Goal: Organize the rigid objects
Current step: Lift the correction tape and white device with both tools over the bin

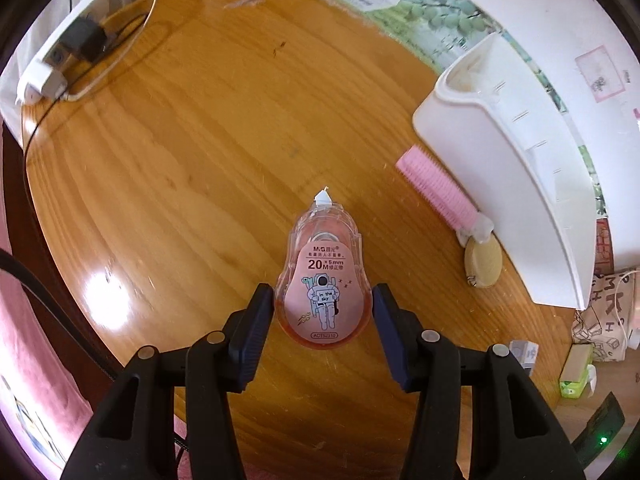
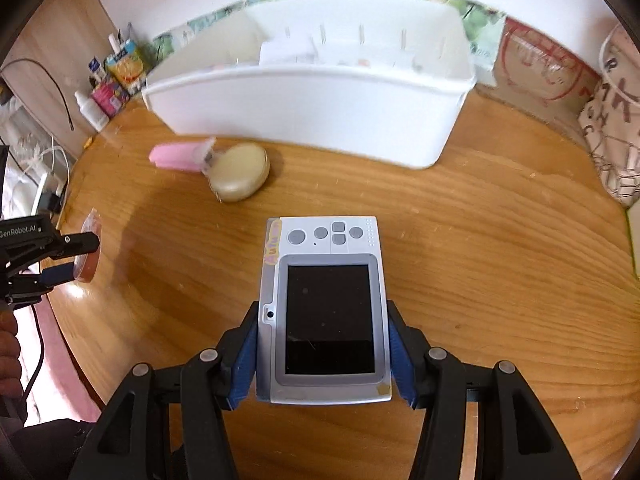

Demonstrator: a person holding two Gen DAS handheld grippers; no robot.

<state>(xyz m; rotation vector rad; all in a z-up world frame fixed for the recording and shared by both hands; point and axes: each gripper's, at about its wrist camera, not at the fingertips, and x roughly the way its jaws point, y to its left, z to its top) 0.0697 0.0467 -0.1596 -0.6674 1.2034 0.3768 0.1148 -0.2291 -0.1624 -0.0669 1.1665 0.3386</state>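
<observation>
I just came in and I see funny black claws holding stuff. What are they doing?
A person is tidying a wooden table with a claw in each hand. The left claw grips a pink correction tape. The right claw grips a small silver camera. A white bin waits at the back, with a pink hair roller and a round beige case lying in front of it.

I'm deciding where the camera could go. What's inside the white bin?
Inside the white bin, the right wrist view shows white paper and divider slots; its front wall hides the bottom.
</observation>
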